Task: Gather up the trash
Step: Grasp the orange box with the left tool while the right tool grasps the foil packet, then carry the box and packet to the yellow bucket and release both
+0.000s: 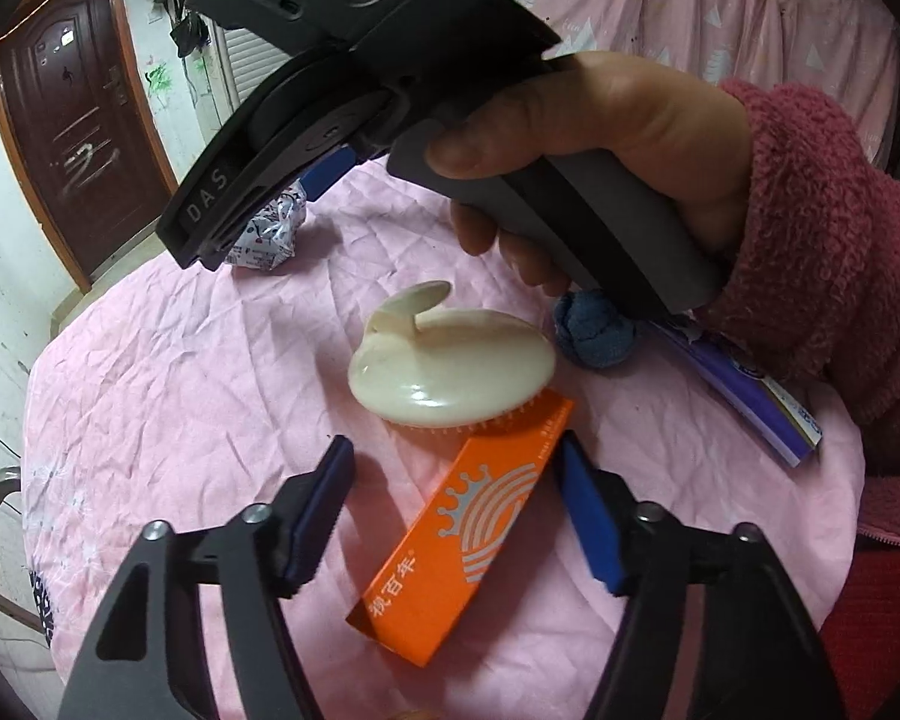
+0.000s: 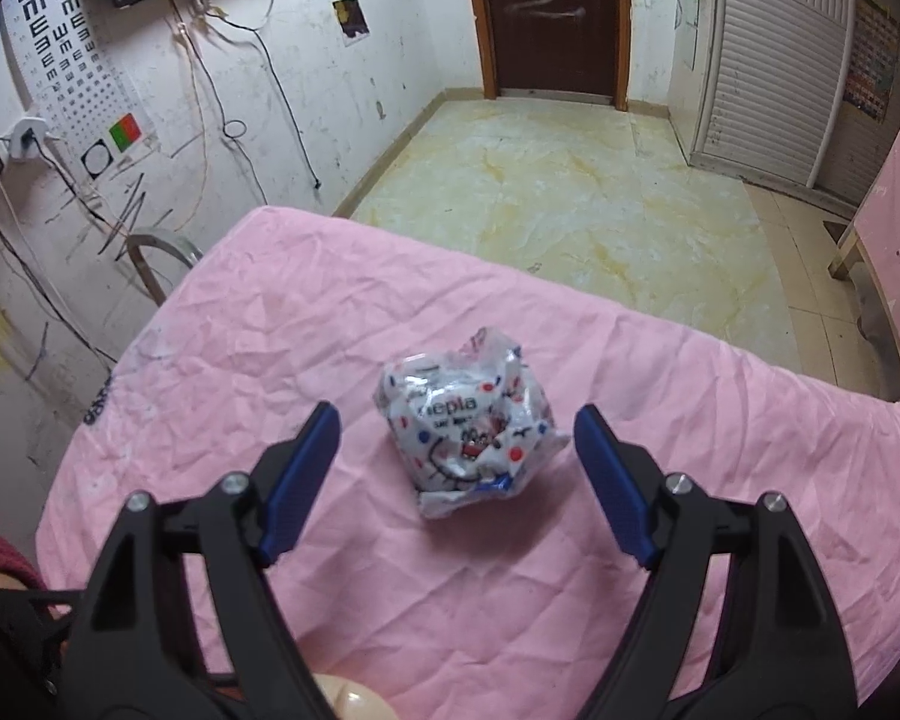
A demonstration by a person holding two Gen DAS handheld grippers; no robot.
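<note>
Right gripper (image 2: 456,480) fingers spread around crumpled wrapper (image 2: 465,429); not touching.

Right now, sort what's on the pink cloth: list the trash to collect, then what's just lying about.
Trash to collect:
crumpled printed wrapper, between the open right gripper's fingers
orange box, probably, under the open left gripper

Lying about:
cream brush
blue cloth ball
purple packet

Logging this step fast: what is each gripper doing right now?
Left gripper: open, holding nothing, over the orange box.
Right gripper: open, holding nothing, its fingers either side of the crumpled wrapper.
</note>
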